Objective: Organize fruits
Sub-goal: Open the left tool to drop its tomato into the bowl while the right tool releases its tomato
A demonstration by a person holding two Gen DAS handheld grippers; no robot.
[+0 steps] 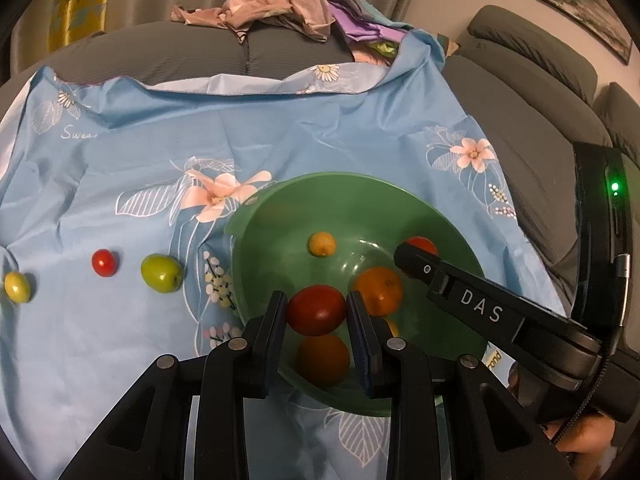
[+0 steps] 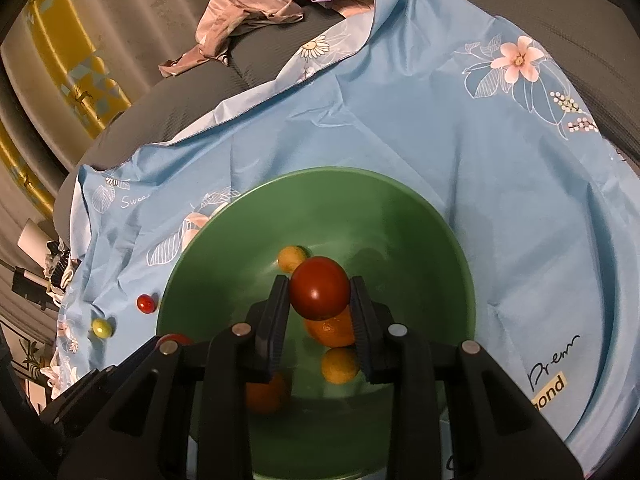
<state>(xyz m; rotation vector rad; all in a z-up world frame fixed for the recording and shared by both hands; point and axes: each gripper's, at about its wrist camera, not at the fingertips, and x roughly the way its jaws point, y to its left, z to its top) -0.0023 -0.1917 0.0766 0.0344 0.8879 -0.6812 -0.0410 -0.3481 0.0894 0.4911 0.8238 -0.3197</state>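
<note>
A green bowl (image 1: pixel 280 216) sits on a blue flowered cloth (image 1: pixel 280 128). My left gripper (image 1: pixel 317 310) is shut on a red tomato (image 1: pixel 316 310) above the bowl. My right gripper (image 2: pixel 320 294) is shut on another red tomato (image 2: pixel 319 288) over the bowl (image 2: pixel 400 216); it shows in the left wrist view (image 1: pixel 416 258). Inside the bowl lie oranges (image 1: pixel 379 290) and a small yellow fruit (image 1: pixel 322 243). On the cloth to the left lie a green fruit (image 1: pixel 161 273), a small red tomato (image 1: pixel 105 262) and a yellow fruit (image 1: pixel 17 287).
A grey sofa (image 1: pixel 532 168) lies under the cloth. Crumpled pink and purple clothes (image 1: pixel 272 4) are piled at the back. A framed picture (image 1: pixel 580 4) hangs on the wall at the far right.
</note>
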